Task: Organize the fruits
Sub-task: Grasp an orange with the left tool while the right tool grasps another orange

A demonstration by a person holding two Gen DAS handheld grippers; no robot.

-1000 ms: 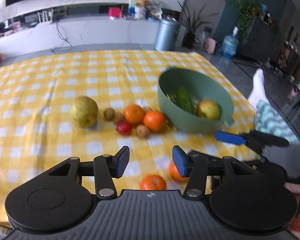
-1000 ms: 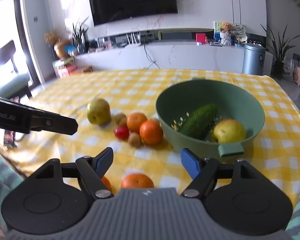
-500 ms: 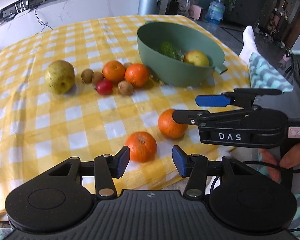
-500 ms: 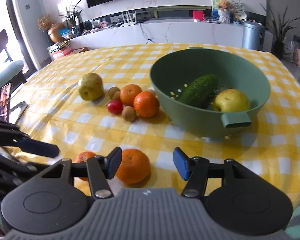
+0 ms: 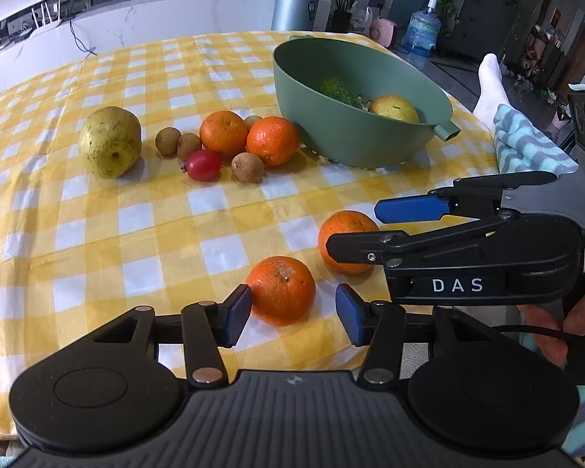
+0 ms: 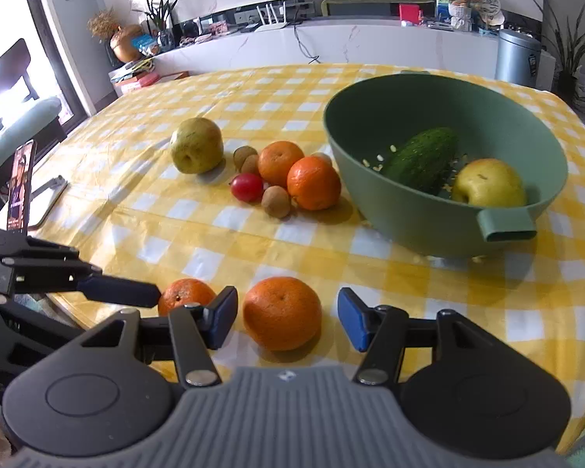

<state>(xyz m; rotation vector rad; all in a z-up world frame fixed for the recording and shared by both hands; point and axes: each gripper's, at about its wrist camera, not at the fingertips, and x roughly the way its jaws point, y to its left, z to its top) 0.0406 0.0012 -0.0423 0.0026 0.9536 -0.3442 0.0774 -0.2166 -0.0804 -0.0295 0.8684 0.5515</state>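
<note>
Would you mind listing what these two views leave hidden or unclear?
- Right-hand orange, left wrist view: the right hand-held gripper covers part of it, so contact is unclear.
- Left-hand orange, right wrist view: partly behind the left hand-held gripper.
- Cucumber, left wrist view: mostly hidden by the green bowl wall.
- Pale bits in the bowl: too small to identify.

Table (image 6: 253, 89) under yellow checked cloth: green bowl (image 6: 429, 218) toward right edge; two oranges (image 6: 281, 312) at near edge.

Black gripper (image 5: 292, 314), blue-padded jaws, marked "DAS".
</note>
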